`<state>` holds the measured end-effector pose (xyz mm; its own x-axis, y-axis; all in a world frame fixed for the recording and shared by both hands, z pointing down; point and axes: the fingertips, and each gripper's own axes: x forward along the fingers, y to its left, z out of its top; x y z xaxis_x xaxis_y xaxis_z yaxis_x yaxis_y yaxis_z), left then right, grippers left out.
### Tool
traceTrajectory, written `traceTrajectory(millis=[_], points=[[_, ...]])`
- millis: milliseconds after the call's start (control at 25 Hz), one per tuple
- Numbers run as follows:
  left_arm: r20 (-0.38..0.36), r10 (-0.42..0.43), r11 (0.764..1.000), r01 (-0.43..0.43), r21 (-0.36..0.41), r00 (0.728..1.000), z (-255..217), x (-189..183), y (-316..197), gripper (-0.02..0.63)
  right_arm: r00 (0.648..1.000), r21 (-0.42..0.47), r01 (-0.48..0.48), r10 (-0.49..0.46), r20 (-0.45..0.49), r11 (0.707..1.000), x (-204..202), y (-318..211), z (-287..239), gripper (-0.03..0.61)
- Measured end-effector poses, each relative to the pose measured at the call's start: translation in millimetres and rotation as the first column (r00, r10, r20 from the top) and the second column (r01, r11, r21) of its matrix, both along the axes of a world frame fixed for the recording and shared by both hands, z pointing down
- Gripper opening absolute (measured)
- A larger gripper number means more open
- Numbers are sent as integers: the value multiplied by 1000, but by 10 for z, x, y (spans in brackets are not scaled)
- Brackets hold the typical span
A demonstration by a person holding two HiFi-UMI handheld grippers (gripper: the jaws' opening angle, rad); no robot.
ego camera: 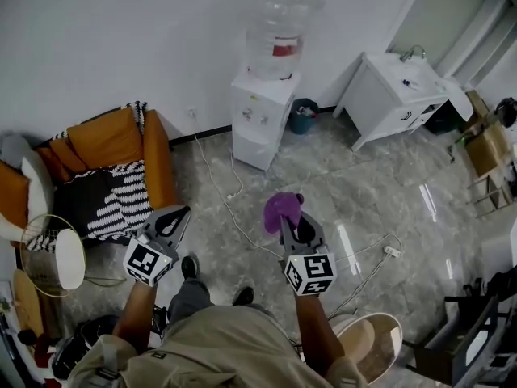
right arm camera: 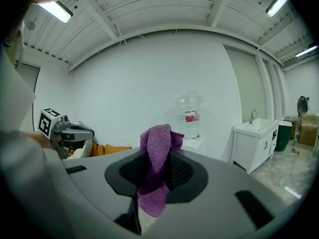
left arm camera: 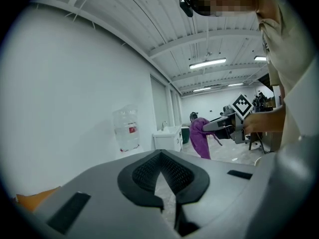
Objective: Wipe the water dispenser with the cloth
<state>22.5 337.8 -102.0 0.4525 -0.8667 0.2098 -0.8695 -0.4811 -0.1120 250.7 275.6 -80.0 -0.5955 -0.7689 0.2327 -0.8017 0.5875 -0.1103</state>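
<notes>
We judge this to be the approach step, with no wiping begun yet; the right gripper (ego camera: pixel 292 221) has its jaws pressed together on the purple cloth (right arm camera: pixel 155 153), which bunches up past the jaw tips and hangs down between the pads toward the camera; the left gripper (ego camera: pixel 172 219) has its jaws closed tip to tip with nothing between them, and it is held beside the right one at about the same height. The water dispenser (ego camera: pixel 260 120) stands against the white wall ahead of us, a white cabinet with a clear bottle (ego camera: pixel 279 27) on top; it is well apart from both grippers, with open tiled floor between and a white cable (ego camera: pixel 230 196) trailing across that floor. In the right gripper view the dispenser sits just behind and to the right of the cloth's tuft, so we are already aimed roughly at it. The next move, as we read it, calls for stepping closer and over the cable, then bringing the protruding tuft flat against the cabinet's top or front face, so that fabric and not jaw meets the surface; we would steer clear of the bottle, which looks likely to rock if knocked; the free left gripper could steady the cabinet if needed.
</notes>
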Motion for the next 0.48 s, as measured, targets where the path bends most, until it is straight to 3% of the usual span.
traceTrajectory(millis=[240,480], points=[[-21,102,995,-101,13,995,163,-117,-605,15,995,-9,-95,95,-25,995,-65,-288,126,95],[-36,242,970,-241,31,970,172,-332,-1378,15,975,-11,-221,220,-36,975,-347,-663,97,95]])
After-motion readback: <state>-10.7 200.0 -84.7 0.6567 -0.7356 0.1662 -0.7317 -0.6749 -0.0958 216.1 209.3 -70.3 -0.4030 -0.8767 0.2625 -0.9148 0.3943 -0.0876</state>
